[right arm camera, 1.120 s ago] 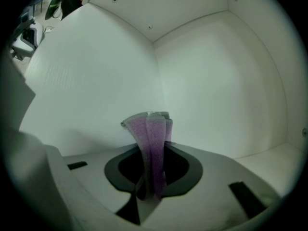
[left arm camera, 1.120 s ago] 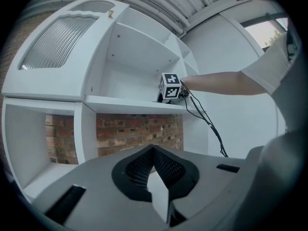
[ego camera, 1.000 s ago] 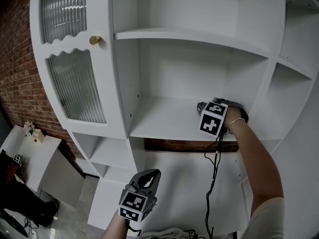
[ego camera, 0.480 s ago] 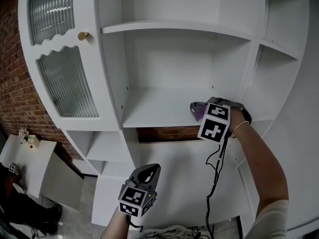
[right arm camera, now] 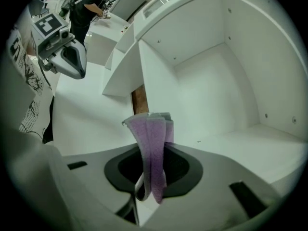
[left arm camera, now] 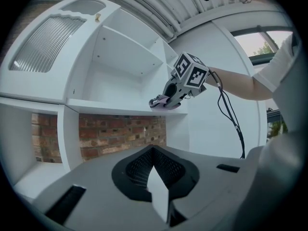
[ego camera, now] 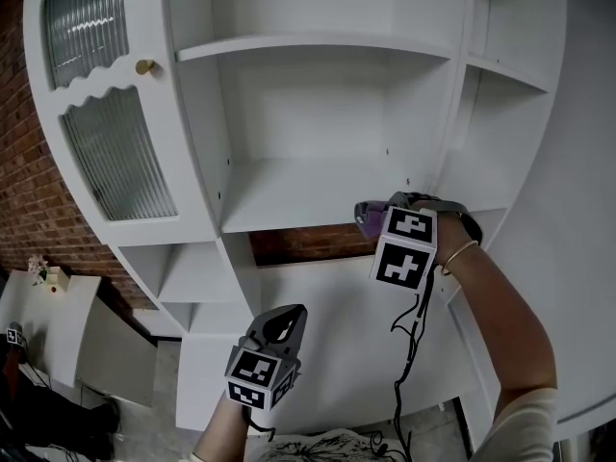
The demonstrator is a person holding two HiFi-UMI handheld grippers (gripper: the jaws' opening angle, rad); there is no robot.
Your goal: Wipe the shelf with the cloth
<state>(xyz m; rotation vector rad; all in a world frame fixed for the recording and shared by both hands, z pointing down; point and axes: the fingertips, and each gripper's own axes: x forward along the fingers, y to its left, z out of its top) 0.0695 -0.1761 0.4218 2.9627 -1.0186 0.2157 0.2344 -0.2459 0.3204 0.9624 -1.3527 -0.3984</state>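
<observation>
A purple cloth [ego camera: 367, 218] hangs folded from my right gripper [ego camera: 372, 217], which is shut on it. It sits at the front edge of the white shelf [ego camera: 289, 195], near the shelf's right end. In the right gripper view the cloth [right arm camera: 152, 148] droops between the jaws, with the shelf board [right arm camera: 260, 148] beyond on the right. My left gripper [ego camera: 281, 323] hangs low in front of the cabinet, well below the shelf, shut and holding nothing. From the left gripper view I see the cloth [left arm camera: 159, 100] and the right gripper [left arm camera: 169, 96] at the shelf [left arm camera: 110, 107] lip.
A white cabinet door with ribbed glass [ego camera: 115, 152] and a brass knob [ego camera: 144, 66] stands left of the shelf. Another shelf [ego camera: 318, 46] lies above, with side compartments [ego camera: 500, 133] to the right. A black cable [ego camera: 409, 354] dangles from the right gripper. Brick wall [ego camera: 24, 191] shows at left.
My right gripper has drawn the cloth back from the shelf surface to its front edge. The view has swung to the right. The left gripper has hardly moved.
</observation>
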